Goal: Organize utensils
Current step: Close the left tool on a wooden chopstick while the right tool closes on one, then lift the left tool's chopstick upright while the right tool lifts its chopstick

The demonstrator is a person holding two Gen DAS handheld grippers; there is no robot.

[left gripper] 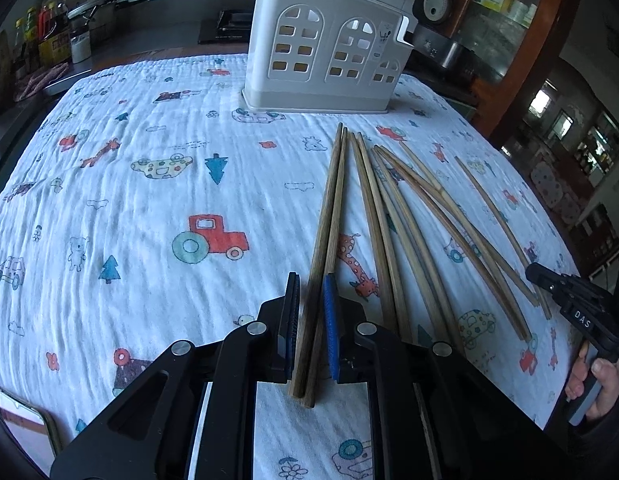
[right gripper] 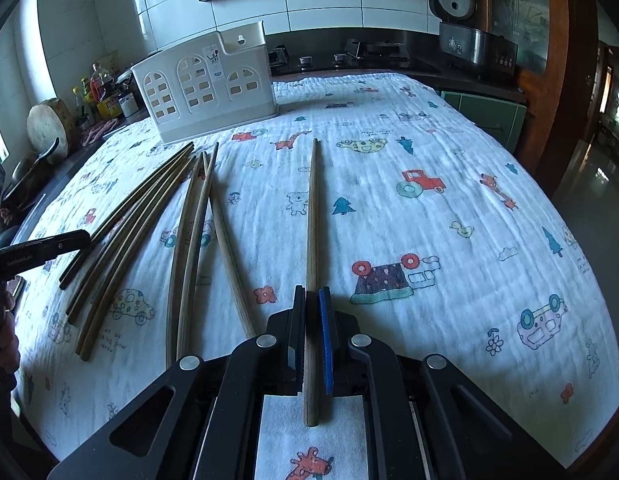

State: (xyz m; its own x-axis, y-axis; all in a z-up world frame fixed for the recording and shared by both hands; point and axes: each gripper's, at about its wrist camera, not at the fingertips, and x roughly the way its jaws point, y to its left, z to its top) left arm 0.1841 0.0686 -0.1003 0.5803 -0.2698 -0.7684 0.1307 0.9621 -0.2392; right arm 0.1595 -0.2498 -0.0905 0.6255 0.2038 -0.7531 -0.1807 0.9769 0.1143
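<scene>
A white cloth (left gripper: 157,200) printed with tractors, giraffes, cars and trees was spread over the table, and a phone (left gripper: 25,428) was seen lying at its near left corner in the left wrist view. Bottles of oil and sauce (left gripper: 49,32) were crowded on the dark counter at the far left, with a round wooden chopping block (right gripper: 49,128) propped near them in the right wrist view. A rice cooker (right gripper: 465,32) with its lid raised was placed on the counter at the far right, beside a gas hob (right gripper: 373,54) below the white wall tiles (right gripper: 321,4).

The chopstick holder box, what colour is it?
White chopstick holder, seen best in the left wrist view.
</scene>
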